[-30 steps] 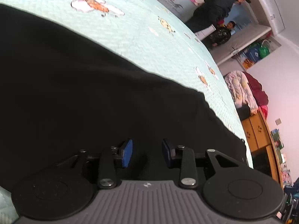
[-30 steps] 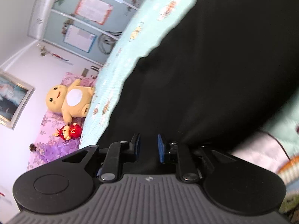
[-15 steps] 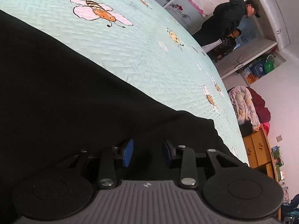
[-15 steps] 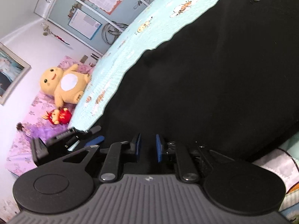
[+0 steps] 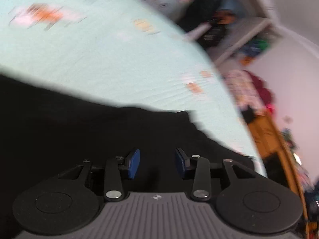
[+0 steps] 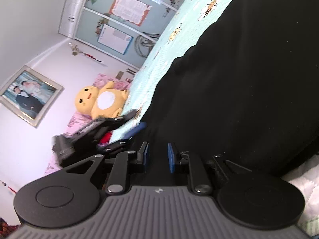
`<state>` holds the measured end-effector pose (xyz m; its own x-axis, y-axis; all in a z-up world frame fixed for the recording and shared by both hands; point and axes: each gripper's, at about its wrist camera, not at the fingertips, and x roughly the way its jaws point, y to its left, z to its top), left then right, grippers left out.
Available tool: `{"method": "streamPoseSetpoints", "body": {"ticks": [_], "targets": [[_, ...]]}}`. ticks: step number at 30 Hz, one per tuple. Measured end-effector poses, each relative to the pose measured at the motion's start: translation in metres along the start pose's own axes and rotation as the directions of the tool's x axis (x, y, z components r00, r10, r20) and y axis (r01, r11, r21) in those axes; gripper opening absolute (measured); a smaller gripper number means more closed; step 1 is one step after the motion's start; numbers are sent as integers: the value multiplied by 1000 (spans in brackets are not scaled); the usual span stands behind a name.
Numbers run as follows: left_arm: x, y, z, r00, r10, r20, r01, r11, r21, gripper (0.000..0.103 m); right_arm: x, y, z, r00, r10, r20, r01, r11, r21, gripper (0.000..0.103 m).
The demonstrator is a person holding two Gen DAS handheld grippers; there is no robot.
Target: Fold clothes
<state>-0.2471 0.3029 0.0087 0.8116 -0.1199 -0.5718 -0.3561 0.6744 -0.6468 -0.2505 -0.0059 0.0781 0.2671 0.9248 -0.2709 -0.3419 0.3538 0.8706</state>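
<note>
A black garment (image 5: 83, 131) lies spread on a mint-green bedspread (image 5: 103, 59) printed with bees. My left gripper (image 5: 157, 164) hovers low over the garment near its edge, fingers apart, with only dark cloth showing in the gap; this view is blurred. My right gripper (image 6: 158, 155) has its blue pads (image 6: 170, 157) drawn close together with the black garment (image 6: 249, 91) between them. In the right wrist view the left gripper (image 6: 137, 130) appears at the garment's left edge, just beside my right fingers.
A yellow plush toy (image 6: 99, 101) sits on pink bedding at the bed's head. Two people (image 5: 217, 14) are by a doorway beyond the bed. A wooden cabinet (image 5: 273, 139) with piled clothes (image 5: 251, 87) stands beside the bed. A framed photo (image 6: 30, 95) hangs on the wall.
The left gripper has swung quickly, blurring its view, and has drawn close to the right gripper at the garment's edge. The right gripper has tilted. Neither finger gap has changed.
</note>
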Motion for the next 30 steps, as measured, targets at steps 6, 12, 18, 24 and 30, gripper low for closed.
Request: {"method": "streamPoseSetpoints", "body": {"ticks": [6,12,18,24,30], "targets": [[-5,10,-1,1000,-2,14,2,999,-42,23,-6,-1,2,1000,24,-1,-24,1000,4,21],[-35,-18,0,998,-5,67,2,999,42,32,-14,-1,5,999,46,2,-46,999,5,22],[-32,13,-17,992,117,37,-117,993,-2,28,-28,18,3,999,40,11,-39,997,-59,23],[-47,11,-9,992,122,38,-120,992,-38,26,-27,17,-13,998,-37,-50,36,999,-33,27],[-69,2,-20,990,136,32,-138,990,39,40,-45,46,-28,998,-6,-68,-1,995,-102,27]]}}
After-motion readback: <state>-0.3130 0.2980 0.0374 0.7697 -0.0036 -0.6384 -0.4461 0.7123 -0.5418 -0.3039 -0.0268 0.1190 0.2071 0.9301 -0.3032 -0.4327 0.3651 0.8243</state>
